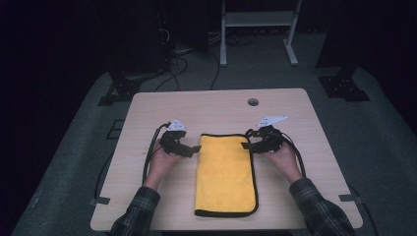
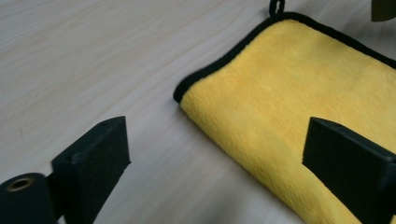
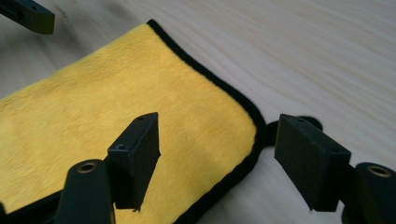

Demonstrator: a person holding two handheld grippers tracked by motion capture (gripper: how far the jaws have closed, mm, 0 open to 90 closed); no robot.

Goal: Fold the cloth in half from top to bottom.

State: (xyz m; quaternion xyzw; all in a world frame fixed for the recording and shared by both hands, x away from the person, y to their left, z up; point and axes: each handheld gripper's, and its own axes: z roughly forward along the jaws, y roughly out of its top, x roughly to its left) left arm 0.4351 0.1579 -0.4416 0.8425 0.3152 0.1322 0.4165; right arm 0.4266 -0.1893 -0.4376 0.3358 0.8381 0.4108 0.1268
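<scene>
A folded yellow towel [image 1: 226, 174] with black trim lies lengthwise on the middle of the wooden table [image 1: 206, 105]. My left gripper [image 1: 194, 149] hovers at its far left corner, jaws wide apart. In the left gripper view that gripper [image 2: 215, 140] is open, with the towel [image 2: 299, 79] corner lying below and between the jaws, untouched. My right gripper [image 1: 248, 145] sits at the far right corner. In the right gripper view this gripper [image 3: 217, 135] is open above the towel [image 3: 116, 93] corner, whose black hanging loop [image 3: 309, 122] pokes out by the right jaw.
A round cable hole [image 1: 253, 102] sits near the table's far edge. Bare wood lies on both sides of the towel. Beyond the table, cables [image 1: 177, 64] trail on the floor and a white frame [image 1: 258, 19] stands at the back.
</scene>
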